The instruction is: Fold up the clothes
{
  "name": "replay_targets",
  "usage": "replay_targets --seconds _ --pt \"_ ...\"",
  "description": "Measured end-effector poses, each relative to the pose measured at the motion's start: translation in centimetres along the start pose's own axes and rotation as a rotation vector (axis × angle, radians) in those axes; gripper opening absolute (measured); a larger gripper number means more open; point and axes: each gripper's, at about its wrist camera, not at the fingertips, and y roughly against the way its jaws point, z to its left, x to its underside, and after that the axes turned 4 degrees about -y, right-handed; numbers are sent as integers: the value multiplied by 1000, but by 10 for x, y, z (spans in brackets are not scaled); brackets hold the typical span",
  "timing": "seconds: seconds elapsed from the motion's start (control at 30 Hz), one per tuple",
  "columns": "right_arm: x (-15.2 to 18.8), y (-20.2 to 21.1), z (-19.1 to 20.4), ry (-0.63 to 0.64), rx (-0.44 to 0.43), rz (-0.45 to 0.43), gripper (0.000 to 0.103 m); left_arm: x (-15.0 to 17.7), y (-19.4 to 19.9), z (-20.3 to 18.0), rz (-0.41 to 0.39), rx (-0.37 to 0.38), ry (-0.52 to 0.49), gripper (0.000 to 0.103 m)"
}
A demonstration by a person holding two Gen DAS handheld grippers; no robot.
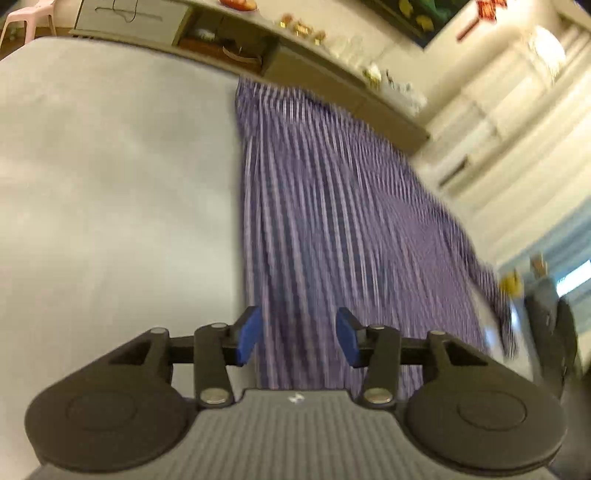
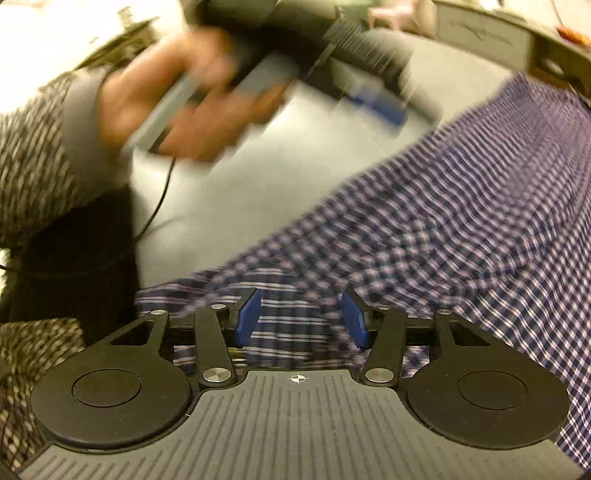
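Note:
A blue-and-white checked garment [image 1: 332, 221] lies spread on a grey surface [image 1: 110, 166], running away from me in the left wrist view. My left gripper [image 1: 299, 334] hovers open over its near edge, blue pads apart, nothing between them. In the right wrist view the same checked garment [image 2: 443, 221] fills the right side and passes under my right gripper [image 2: 302, 319], which is open above a folded hem. The left gripper [image 2: 373, 99] shows blurred at the top, held by a hand [image 2: 192, 110]. The right gripper [image 1: 546, 325] appears blurred at the right edge of the left wrist view.
A low shelf unit [image 1: 229, 40] with trinkets runs along the far edge of the grey surface [image 2: 240, 192]. A pink stool [image 1: 29, 18] stands at the far left. A black cable [image 2: 159, 206] hangs from the hand-held device. The person's patterned sleeve [image 2: 33, 166] is at left.

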Motion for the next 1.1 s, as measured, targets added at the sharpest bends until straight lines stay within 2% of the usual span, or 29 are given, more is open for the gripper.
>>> replay_targets --seconds 0.1,0.2,0.37,0.47,0.53,0.57,0.6,0.67,0.83,0.9,0.97,1.03,1.1 --pt "3 24 7 -13 16 -66 50 42 15 -9 31 -8 4 51" --pt "15 28 6 -40 28 -75 50 83 31 -19 61 -16 9 51" --pt "45 3 23 3 51 29 47 96 25 -47 99 -95 -101 51" --pt "60 9 30 4 72 9 47 94 22 -52 83 -154 -129 53" --pt "63 16 27 -7 89 -17 47 90 19 -52 61 -154 -116 51" --pt "64 15 25 -16 95 -17 47 88 17 -52 51 -154 -109 31" --pt "65 15 23 -25 102 -17 47 88 18 -53 38 -155 -106 21" --pt "68 15 19 -38 117 -16 47 86 21 -53 11 -158 -102 9" --pt "72 22 11 -71 129 -25 50 89 36 -52 -16 -185 -80 9" --pt "75 23 8 -80 130 -20 50 90 42 -52 -27 -195 -71 12" --pt "76 24 6 -81 123 -21 51 94 41 -57 -27 -238 -68 19" --pt "77 23 4 -74 119 -21 51 100 53 -63 -55 -280 -92 23" --pt "78 23 2 -67 114 -21 52 104 61 -74 -105 -281 -135 27"
